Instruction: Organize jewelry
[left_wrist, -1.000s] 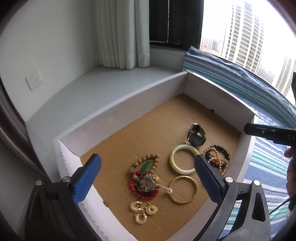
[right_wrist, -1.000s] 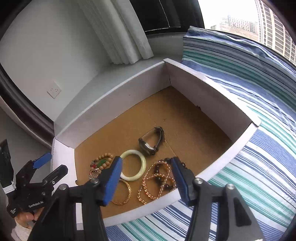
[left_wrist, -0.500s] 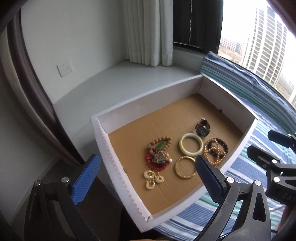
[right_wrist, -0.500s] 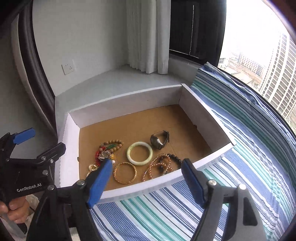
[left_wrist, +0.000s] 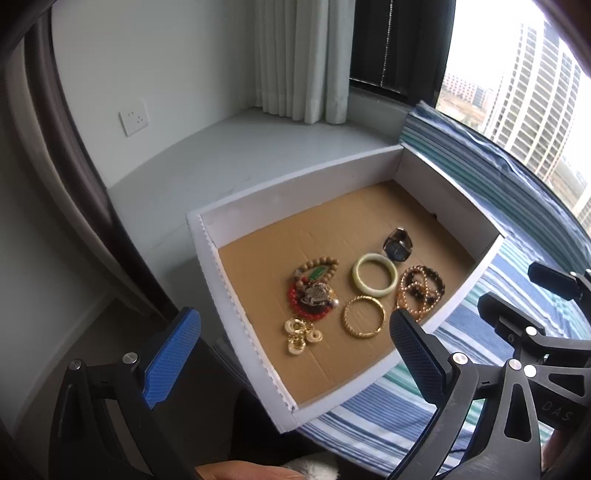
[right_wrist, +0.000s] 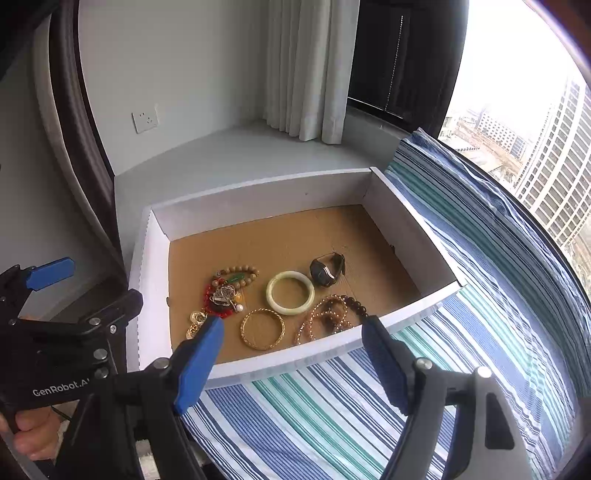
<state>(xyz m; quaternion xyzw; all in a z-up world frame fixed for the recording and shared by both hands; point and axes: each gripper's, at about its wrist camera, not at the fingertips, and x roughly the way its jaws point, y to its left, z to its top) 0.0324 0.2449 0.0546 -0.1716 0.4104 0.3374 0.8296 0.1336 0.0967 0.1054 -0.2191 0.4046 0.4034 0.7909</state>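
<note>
A white cardboard box (left_wrist: 295, 184) (right_wrist: 258, 186) with a brown floor holds the jewelry. Inside lie a pale green bangle (left_wrist: 375, 275) (right_wrist: 290, 292), a gold bangle (left_wrist: 364, 321) (right_wrist: 262, 328), a dark watch (left_wrist: 398, 250) (right_wrist: 327, 269), a tangle of brown and gold beads (left_wrist: 421, 291) (right_wrist: 330, 317), a pile of wooden and red beads (left_wrist: 314, 291) (right_wrist: 227, 290) and gold rings (left_wrist: 301, 334) (right_wrist: 195, 321). My left gripper (left_wrist: 291, 354) is open and empty, held back from the box's near left corner. My right gripper (right_wrist: 291, 358) is open and empty, above the striped cloth before the box's front wall.
The box rests on a blue, green and white striped cloth (right_wrist: 369, 413) and a grey window ledge (left_wrist: 221, 158). White curtains (left_wrist: 295, 55) hang behind. A wall socket (right_wrist: 146, 118) is at the left. A window with towers (left_wrist: 528, 92) is at the right.
Both grippers have pulled back and up from the box, so the whole box now shows. The jewelry has not moved. Both grippers stay open.
</note>
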